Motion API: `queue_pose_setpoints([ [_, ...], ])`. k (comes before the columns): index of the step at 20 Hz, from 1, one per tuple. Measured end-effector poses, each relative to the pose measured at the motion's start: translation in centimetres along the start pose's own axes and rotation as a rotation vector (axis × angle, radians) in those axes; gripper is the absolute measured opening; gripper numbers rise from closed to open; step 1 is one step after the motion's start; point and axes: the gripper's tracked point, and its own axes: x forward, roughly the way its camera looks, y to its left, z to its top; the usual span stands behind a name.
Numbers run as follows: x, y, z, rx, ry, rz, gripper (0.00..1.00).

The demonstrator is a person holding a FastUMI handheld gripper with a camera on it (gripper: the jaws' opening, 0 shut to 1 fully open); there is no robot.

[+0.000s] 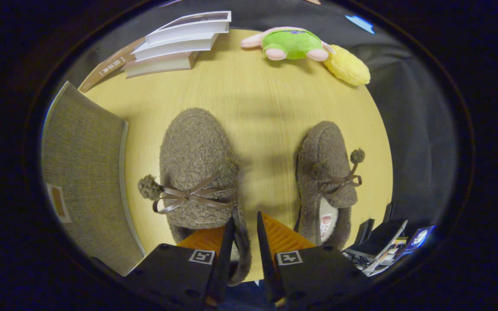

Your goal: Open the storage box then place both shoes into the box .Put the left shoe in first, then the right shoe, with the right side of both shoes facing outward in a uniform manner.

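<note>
Yellow wood-grain surface [253, 103] carries everything ahead of the gripper [244, 242]. Largest on it is the woven grey storage box [84, 172], off to the fingers' left side, lid still down; a small tag sits on its near end, too blurred to read. Beyond the box lies a stack of books [175, 43], the spine of the lowest showing print I cannot make out.

Two fuzzy brown shoes stand apart, toes pointing away from the gripper, long axes running straight ahead. The left shoe [197, 168] lies just ahead, its heel rim running down between the fingers; the fingers stand narrowly apart on either side of that rim, and whether both press on it I cannot tell. The right shoe [327, 172] sits well to the right, a round printed mark on its insole, unreadable.

Since the box looks unopened, I judge the coming move turns leftward, to its lid.

Far beyond, a green plush toy [292, 43] touches a yellow plush [346, 65].
</note>
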Motion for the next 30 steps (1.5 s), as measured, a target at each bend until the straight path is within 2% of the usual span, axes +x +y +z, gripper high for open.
queue_pose_setpoints([
  [1,0.0,0.2,0.1,0.003,-0.004,0.005,0.28],
  [3,0.4,0.2,-0.2,-0.015,-0.005,0.009,0.25],
  [6,0.5,0.8,-0.3,-0.038,-0.006,0.036,0.25],
  [8,0.8,1.2,-0.1,-0.069,-0.007,0.039,0.17],
  [9,0.5,1.2,-0.4,-0.084,-0.002,0.035,0.1],
  [15,0.3,1.2,-0.4,-0.141,-0.002,0.046,0.1],
  [17,0.2,1.3,-0.9,-0.125,-0.004,0.057,0.1],
  [18,-0.3,1.3,-0.8,-0.111,-0.006,0.062,0.04],
  [22,-2.5,1.8,-0.9,-0.055,-0.037,0.067,0.04],
  [26,-5.8,0.7,-1.8,-0.072,-0.046,-0.023,0.04],
  [30,-10.2,-0.1,-1.8,-0.043,-0.087,-0.076,0.04],
])
